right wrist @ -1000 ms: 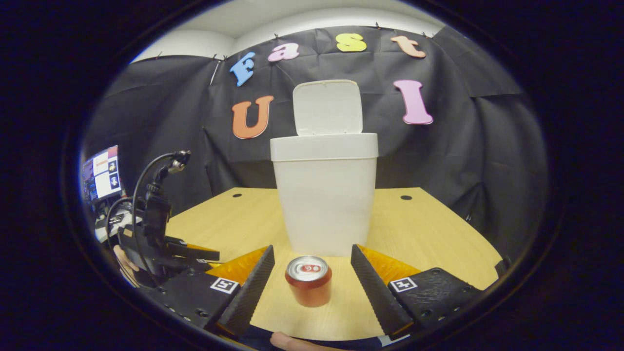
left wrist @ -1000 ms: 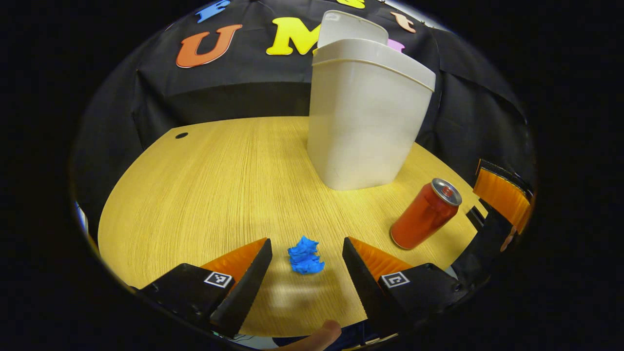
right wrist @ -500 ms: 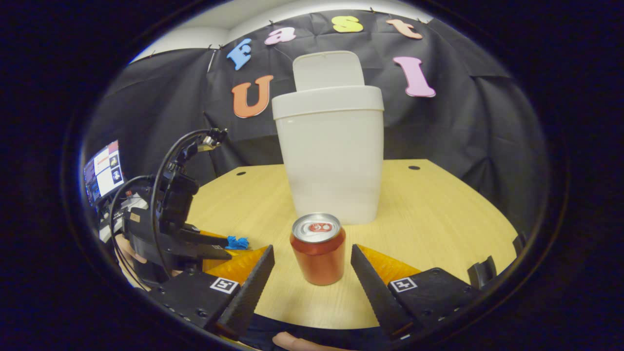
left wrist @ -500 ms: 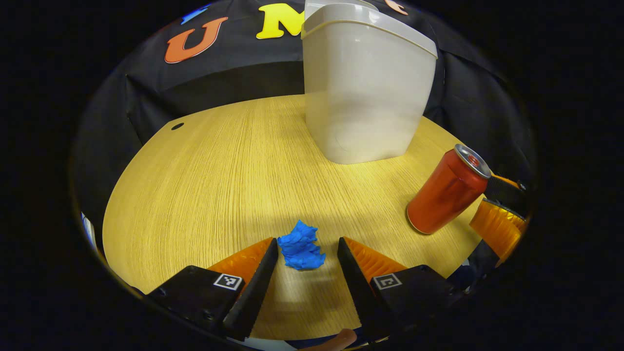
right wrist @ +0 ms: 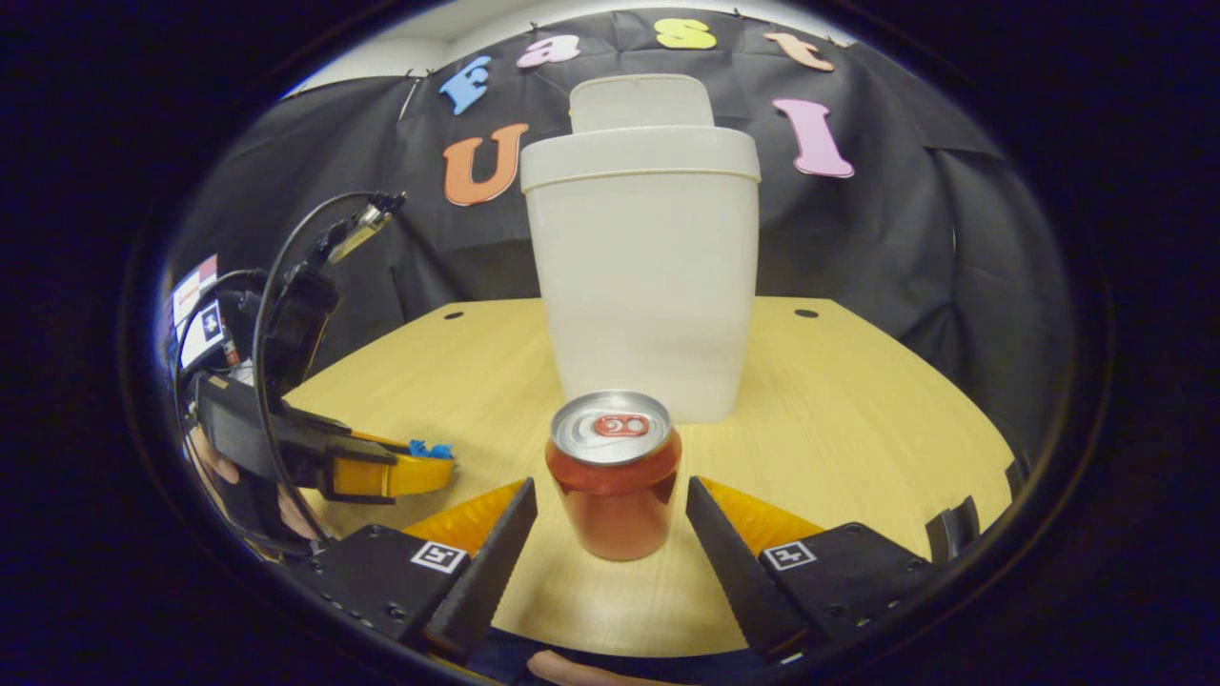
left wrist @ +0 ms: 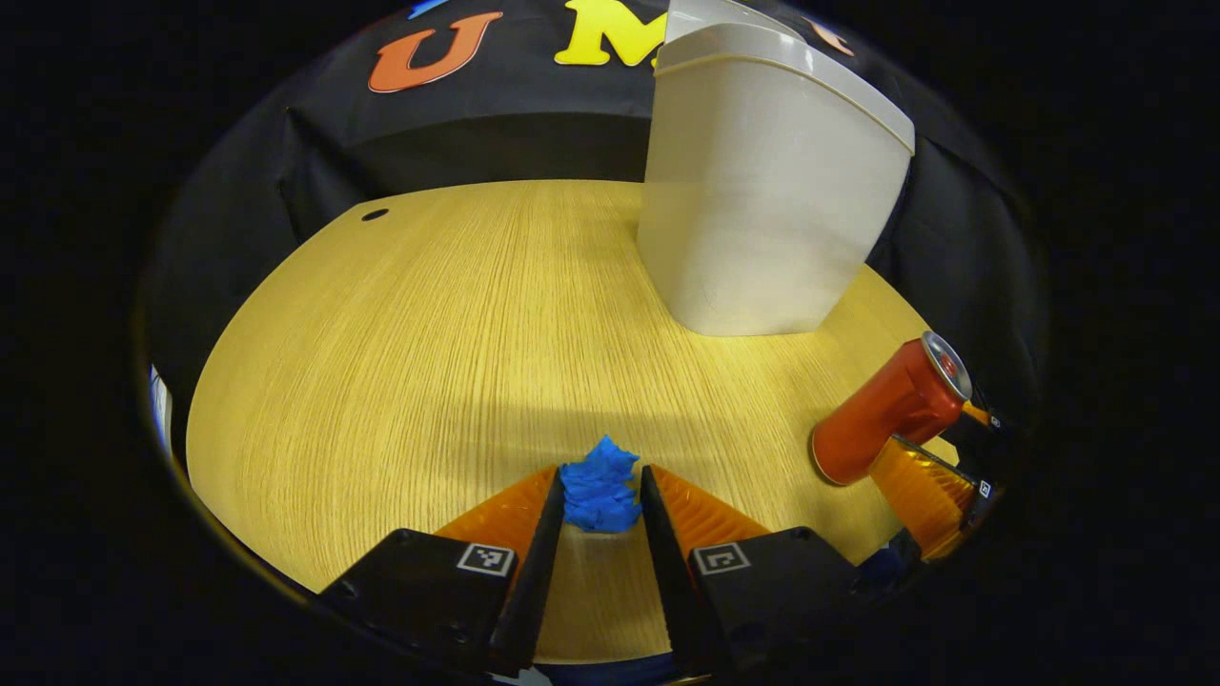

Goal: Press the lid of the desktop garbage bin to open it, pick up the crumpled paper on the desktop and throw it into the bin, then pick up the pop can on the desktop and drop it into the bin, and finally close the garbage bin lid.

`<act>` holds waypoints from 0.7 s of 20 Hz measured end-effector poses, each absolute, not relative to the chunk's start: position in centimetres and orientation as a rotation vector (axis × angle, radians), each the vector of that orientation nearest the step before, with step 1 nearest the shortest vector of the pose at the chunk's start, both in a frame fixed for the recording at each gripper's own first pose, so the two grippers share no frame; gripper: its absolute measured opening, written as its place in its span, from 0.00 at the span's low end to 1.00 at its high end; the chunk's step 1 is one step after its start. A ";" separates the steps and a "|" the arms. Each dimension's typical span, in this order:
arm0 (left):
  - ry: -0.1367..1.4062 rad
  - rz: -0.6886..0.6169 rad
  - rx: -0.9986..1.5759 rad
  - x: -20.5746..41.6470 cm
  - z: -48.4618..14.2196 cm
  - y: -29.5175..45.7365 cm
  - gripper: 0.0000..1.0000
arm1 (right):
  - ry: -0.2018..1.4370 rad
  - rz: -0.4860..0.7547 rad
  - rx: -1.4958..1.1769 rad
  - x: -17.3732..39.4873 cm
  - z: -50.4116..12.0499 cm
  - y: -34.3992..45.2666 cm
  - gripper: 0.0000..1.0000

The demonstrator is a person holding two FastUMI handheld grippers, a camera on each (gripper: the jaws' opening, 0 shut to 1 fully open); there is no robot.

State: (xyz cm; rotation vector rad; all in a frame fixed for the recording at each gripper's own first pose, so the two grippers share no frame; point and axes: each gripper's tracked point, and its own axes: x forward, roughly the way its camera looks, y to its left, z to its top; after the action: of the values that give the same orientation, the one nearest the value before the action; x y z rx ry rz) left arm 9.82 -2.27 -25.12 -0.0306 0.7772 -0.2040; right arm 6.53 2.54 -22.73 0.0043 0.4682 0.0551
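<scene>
Wooden desk point(left wrist: 400, 362), pale and round-edged, under black cloth walls. Toward its far side, white garbage bin point(right wrist: 643, 286), upright, lid point(right wrist: 640, 102) tipped up and open behind the rim. Nearer the front edge, red pop can point(right wrist: 615, 476), upright on the desk, well apart from the bin's foot. In the left gripper view, same can point(left wrist: 891, 408) off to the right, with part of the other claw just beside it.

Right claw point(right wrist: 610, 534) spread wide, one finger on each side of the can, gaps showing on both sides, nothing gripped. A fingertip of the holding hand point(right wrist: 562, 667) just visible at the bottom edge.

Left claw point(left wrist: 600, 514) nearly closed, both fingers pressed against the blue crumpled paper point(left wrist: 599, 486), paper low at the desk surface near the front edge; cannot tell whether lifted or resting. In the right gripper view, that claw point(right wrist: 419, 472) far left, cables arching above it, a scrap of blue paper point(right wrist: 429, 448) showing at its tips.
</scene>
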 end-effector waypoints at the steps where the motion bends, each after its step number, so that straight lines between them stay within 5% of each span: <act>1: 0.776 -0.208 -0.029 9.8 -25.1 -2.2 0.52 | 0.477 0.051 0.016 6.9 -23.0 2.5 0.96; 8: 0.727 -0.115 -0.102 10.7 -23.2 -0.3 0.41 | 0.512 0.061 0.043 7.9 -23.3 3.1 0.97; 14: 0.563 -0.096 -0.213 9.5 -16.8 -0.6 0.41 | 0.489 0.075 0.027 8.3 -23.0 3.6 0.85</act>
State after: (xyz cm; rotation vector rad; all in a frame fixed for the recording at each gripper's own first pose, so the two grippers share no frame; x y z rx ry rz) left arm 9.47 -0.61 -16.77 -0.2128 0.5632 -0.0961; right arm 8.28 3.59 -23.00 0.0274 0.4893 0.0750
